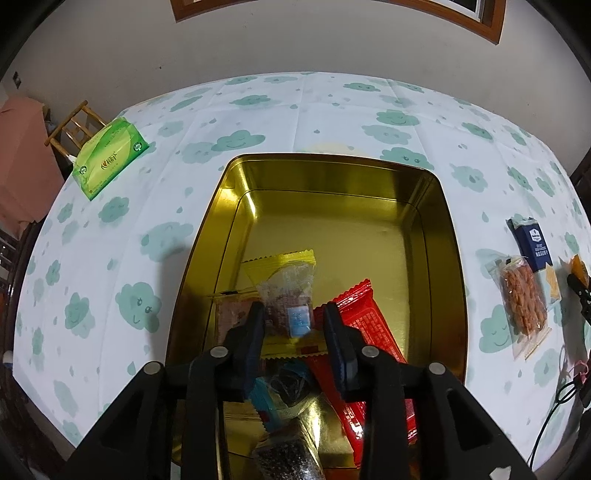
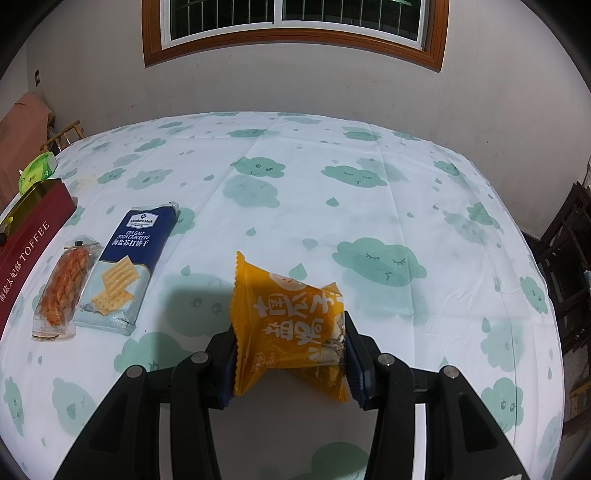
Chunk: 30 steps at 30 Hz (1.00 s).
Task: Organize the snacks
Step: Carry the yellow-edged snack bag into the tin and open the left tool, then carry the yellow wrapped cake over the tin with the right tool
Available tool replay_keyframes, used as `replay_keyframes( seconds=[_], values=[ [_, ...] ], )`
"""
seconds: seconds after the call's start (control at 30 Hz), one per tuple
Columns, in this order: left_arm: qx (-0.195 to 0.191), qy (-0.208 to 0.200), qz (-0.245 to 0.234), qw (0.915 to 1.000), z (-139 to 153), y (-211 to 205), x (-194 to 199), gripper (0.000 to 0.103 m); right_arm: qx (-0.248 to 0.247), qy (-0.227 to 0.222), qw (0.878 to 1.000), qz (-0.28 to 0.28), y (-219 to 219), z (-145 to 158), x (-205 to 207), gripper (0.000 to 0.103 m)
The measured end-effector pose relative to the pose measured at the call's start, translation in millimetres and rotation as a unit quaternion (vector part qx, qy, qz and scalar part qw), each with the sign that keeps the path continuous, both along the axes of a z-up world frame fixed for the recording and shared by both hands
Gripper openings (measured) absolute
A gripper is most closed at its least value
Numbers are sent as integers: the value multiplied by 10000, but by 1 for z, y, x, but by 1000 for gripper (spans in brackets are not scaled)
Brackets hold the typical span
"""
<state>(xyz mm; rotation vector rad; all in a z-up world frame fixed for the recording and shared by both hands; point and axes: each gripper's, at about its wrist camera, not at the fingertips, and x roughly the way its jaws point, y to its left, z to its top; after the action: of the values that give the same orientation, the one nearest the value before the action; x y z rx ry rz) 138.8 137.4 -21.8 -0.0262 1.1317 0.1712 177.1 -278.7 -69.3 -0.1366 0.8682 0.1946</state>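
Left wrist view: the left gripper [image 1: 294,314] is held over the near end of the gold tin [image 1: 436,206], fingers parted to a medium gap with nothing pinched between them. Seen between the fingers, lying in the tin, is a clear packet [image 1: 290,291] with a small blue sachet, resting on a yellow wrapper [image 1: 280,260]. A red wrapper [image 1: 364,314] lies just right of it, partly under the right finger. A blue-edged packet [image 1: 264,397] and a dark seed packet [image 1: 288,458] are partly hidden by the gripper body. The far half of the tin floor is bare. On the cloud-print tablecloth [image 1: 332,110], a green tissue pack [image 1: 110,157] sits far left; a fried twist packet [image 1: 522,301] and a navy cracker pack [image 1: 532,242] lie right of the tin.

Right wrist view: the right gripper [image 2: 290,350] is clamped on an orange snack packet [image 2: 284,325], held above the tablecloth; its shadow is cast to the left. The twist packet and cracker pack lie side by side at left, touching. The tin's red outer wall, lettered TOFFEE, is seen at the left edge. A window [image 2: 295,18] is set in the back wall.
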Motion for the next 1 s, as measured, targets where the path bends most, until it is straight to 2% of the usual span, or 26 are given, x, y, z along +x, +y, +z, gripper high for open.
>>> replay_keyframes(
  seconds=[0.47, 0.67, 0.77, 1.0],
  values=[
    [-110, -194, -46, 9997, 8, -2, -5, 56, -8, -4, 10000, 1, 0, 0, 0, 48],
    [-81, -296, -74, 9995, 16, -4, -12, 58, 32, 6, 10000, -33, 0, 0, 0, 47],
    [-105, -367, -71, 9992, 20, -3, -18, 63, -11, -6, 10000, -92, 2, 0, -1, 46],
    [54, -547, -52, 9985, 30, -4, -33, 70, -104, 31, 9987, -496, 8, 2, -3, 44]
  ],
)
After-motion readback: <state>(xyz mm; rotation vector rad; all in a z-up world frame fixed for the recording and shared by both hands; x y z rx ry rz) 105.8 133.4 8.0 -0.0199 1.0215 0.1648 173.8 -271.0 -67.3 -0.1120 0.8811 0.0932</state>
